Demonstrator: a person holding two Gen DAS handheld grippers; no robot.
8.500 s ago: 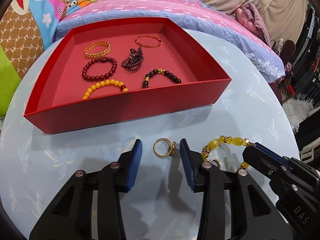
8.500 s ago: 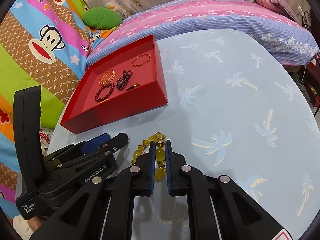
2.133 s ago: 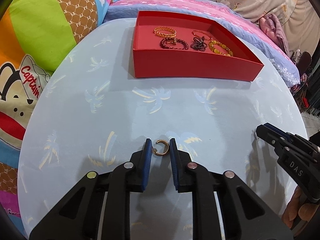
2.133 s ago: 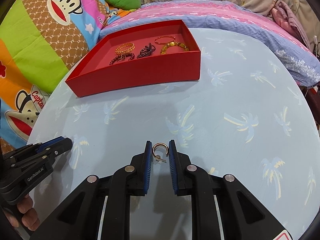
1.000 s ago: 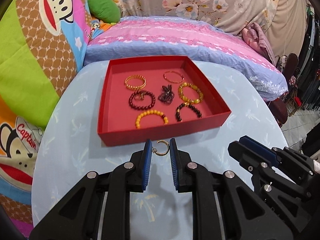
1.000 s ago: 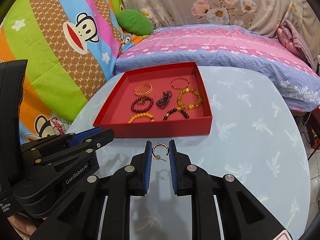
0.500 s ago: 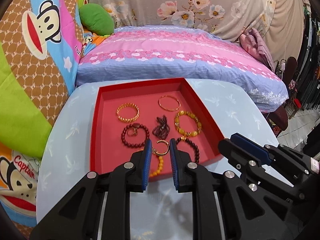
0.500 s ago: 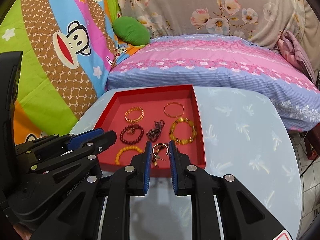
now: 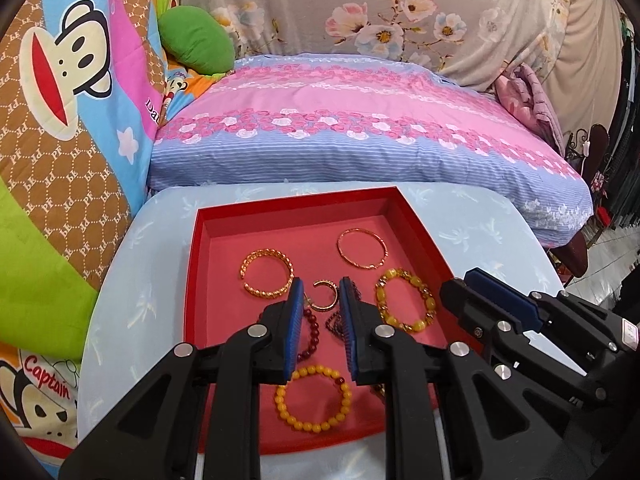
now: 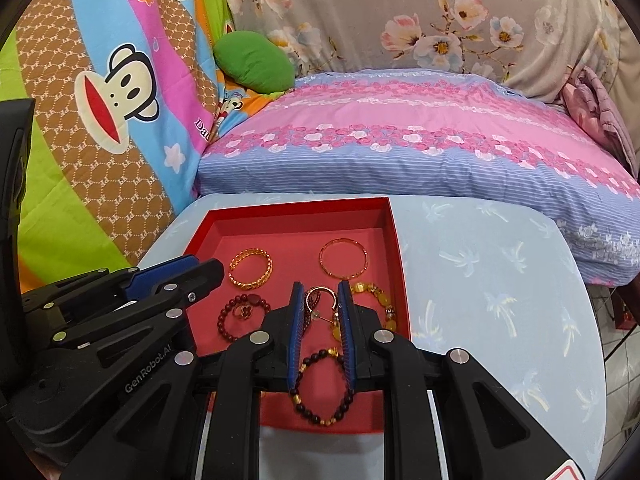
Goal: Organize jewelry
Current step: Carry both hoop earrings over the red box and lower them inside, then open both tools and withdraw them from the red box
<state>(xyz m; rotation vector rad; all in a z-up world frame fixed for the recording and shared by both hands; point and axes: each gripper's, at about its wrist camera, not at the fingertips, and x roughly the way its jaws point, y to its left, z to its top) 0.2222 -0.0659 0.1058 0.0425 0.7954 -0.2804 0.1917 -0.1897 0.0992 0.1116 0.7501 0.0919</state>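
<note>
Over the red tray (image 9: 192,280) both tongs are clamped on small gold hoops, the left gripper (image 9: 320,300) on a ring (image 9: 323,296), the right gripper (image 10: 320,304) on an earring (image 10: 320,300) whose post only its own camera shows, with the blue table (image 10: 500,288) and pink pillow (image 9: 360,132) beyond.

The tray (image 9: 192,280) stands on the desk (image 9: 500,240), and behind the desk lies the bed (image 9: 360,140). In the tray, two bangles (image 9: 266,274) (image 9: 362,248) lie at the back and the bead bracelets (image 9: 312,398) (image 9: 404,300) lie nearer the front. Both tongs, left (image 9: 319,294) and right (image 10: 319,300), are above the tray side by side, each with an earring (image 9: 320,295) (image 10: 318,300) between its fingers.
</note>
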